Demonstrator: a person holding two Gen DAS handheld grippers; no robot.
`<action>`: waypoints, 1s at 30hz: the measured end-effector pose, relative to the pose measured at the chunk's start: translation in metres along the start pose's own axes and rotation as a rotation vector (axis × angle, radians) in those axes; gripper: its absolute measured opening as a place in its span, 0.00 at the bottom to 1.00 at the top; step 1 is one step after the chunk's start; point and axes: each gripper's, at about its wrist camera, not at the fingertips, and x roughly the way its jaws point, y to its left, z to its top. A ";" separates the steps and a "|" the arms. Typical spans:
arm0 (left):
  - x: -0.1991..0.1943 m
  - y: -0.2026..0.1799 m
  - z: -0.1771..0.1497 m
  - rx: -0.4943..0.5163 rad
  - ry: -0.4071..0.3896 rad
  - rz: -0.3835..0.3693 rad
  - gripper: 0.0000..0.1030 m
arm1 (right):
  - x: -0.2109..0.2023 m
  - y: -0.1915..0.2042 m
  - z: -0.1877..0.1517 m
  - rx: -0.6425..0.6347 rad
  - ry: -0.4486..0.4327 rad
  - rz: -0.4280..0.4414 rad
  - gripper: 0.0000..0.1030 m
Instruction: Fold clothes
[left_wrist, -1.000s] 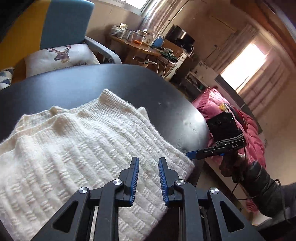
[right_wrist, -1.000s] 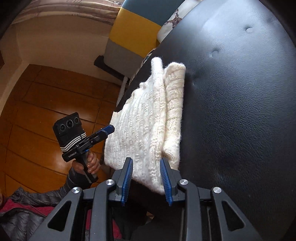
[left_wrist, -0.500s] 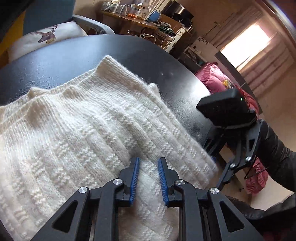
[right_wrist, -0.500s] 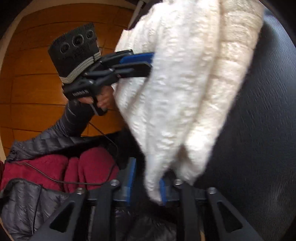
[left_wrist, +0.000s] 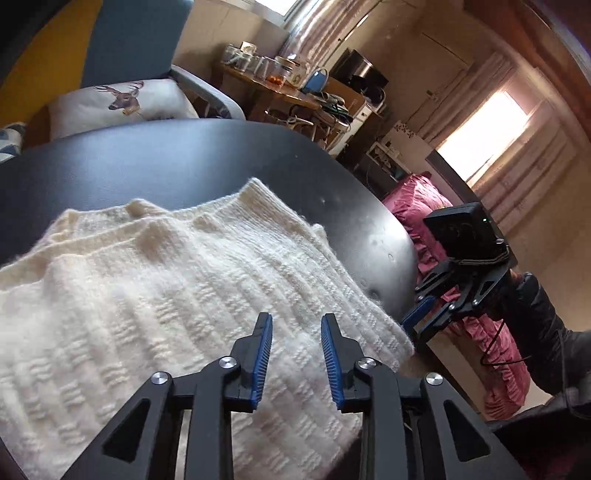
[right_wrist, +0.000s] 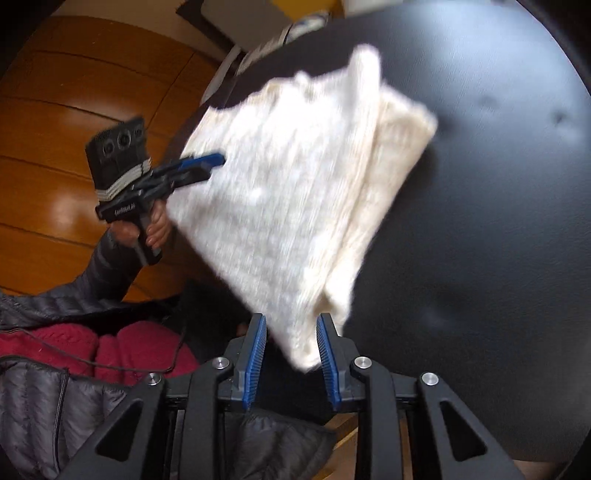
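Though blurred, white lettering on left tongs (right_wrist: 207, 164) handle, unreadable.

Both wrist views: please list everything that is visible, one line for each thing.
sweater: one, cream, folded on the table
table: one, black, under the sweater
cushion: one, white with deer, behind the table
chair: one, blue and yellow, behind the cushion
bedding: one, pink, beyond the table
left gripper: one, black with blue pads, over the sweater; jaws just opened, nothing visibly between them
right gripper: one, same colours; jaws just opened, sweater corner between them
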 end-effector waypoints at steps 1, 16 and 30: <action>-0.006 0.006 -0.003 -0.015 -0.015 0.020 0.33 | -0.009 0.008 0.005 -0.025 -0.053 -0.042 0.28; -0.015 0.054 -0.029 -0.240 -0.113 0.106 0.35 | 0.064 0.026 0.058 0.031 -0.252 -0.417 0.26; -0.053 0.081 -0.033 -0.025 -0.118 0.339 0.43 | 0.136 0.144 0.138 -0.307 -0.223 -0.468 0.28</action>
